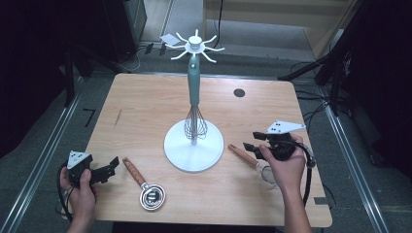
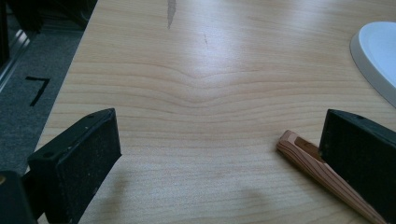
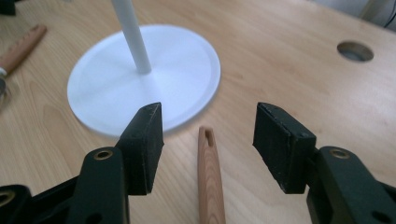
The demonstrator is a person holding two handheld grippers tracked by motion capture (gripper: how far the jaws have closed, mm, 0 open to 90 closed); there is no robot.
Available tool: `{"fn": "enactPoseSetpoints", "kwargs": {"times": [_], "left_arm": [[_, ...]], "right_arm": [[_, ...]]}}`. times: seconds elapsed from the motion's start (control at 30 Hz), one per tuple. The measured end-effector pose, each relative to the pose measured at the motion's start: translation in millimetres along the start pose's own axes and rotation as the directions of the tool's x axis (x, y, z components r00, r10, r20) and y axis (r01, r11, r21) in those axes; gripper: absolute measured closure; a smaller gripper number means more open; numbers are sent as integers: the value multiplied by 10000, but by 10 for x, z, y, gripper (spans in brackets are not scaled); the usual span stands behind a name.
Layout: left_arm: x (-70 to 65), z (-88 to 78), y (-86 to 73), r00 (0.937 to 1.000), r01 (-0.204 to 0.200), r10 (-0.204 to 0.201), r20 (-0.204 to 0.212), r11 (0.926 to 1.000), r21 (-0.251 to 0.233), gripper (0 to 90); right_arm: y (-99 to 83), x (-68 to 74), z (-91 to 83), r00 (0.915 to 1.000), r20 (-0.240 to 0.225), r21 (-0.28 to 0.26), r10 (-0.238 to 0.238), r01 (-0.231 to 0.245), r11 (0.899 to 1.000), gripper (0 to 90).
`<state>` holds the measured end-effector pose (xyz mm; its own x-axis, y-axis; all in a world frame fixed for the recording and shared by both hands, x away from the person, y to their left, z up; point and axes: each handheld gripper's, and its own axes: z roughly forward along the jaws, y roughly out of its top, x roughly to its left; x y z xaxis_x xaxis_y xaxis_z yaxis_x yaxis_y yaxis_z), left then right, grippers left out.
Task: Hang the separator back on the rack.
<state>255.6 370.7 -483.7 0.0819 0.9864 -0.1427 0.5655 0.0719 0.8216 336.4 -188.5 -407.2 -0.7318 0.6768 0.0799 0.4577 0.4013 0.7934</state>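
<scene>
A lab-style recording bay, not a home kitchen.

A plain wooden table with a cable hole stands on grey carpet, with metal floor rails along both sides and a black tape mark stuck to the floor. Dark stand legs and loose cables crowd the edges, and black equipment sits behind. The kitchen things, a white utensil stand with a whisk hanging on it, are laid out sparsely like test props.
</scene>
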Motion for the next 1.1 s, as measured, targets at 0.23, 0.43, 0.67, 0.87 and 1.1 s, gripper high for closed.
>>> {"fn": "enactPoseSetpoints", "kwargs": {"times": [0.23,0.43,0.67,0.87,1.1], "left_arm": [[0,1,2,10000,37,-37,-24,10000,28,0],[-1,0,1,10000,36,-36,-12,10000,25,0],[0,1,1,10000,36,-36,-21,10000,20,0],[-1,1,1,10000,32,-32,-19,10000,25,0],[-1,0,1,10000,26,-26,-19,10000,28,0]], "right_arm": [[-55,-46,90,10000,-15,2200,-54,56,9755,473],[-89,-43,172,9993,61,3187,-372,333,9473,508],[-141,-56,249,9997,-17,4009,-260,245,9158,576],[-198,-77,336,9998,-171,4893,-44,122,8721,608],[-217,-72,417,9998,-40,5588,-214,200,8290,638]]}}
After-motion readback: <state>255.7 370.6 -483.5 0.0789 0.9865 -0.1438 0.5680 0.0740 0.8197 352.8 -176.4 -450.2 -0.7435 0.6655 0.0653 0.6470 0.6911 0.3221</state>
